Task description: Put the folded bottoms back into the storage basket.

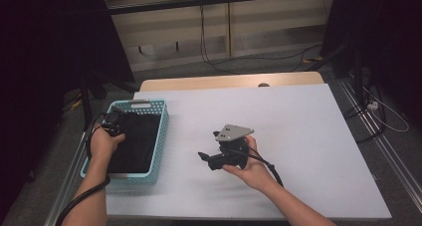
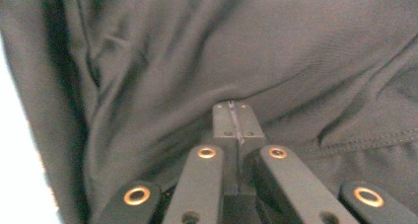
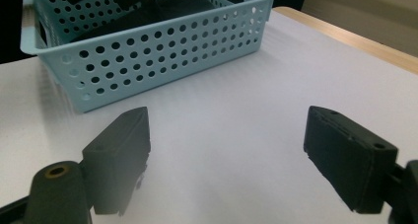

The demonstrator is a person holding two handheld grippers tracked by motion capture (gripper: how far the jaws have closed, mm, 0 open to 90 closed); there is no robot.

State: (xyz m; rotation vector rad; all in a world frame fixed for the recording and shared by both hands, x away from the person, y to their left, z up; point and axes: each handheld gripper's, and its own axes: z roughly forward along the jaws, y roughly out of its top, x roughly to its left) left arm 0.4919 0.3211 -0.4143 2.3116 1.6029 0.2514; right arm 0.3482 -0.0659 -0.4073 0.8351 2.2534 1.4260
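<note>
A white table (image 1: 298, 136) stands in a dim room, cables trailing over the floor behind it. At its left edge sits a pale blue basket (image 1: 160, 131) holding a dark cloth (image 1: 134, 141). The left gripper (image 1: 115, 120) is down inside the basket, its jaws closed together at the cloth's surface; in the left gripper view the tips (image 2: 233, 119) meet on a fold, though whether any fabric is pinched between them cannot be told. To the right, the right gripper (image 1: 206, 159) is held just above the bare table, pointing toward the basket, jaws wide apart and empty. The cloth lies wholly in the basket, directly under the left gripper and well apart from the right. Judged from this, the pick-up looks just begun: lifting the cloth out is not yet done.
</note>
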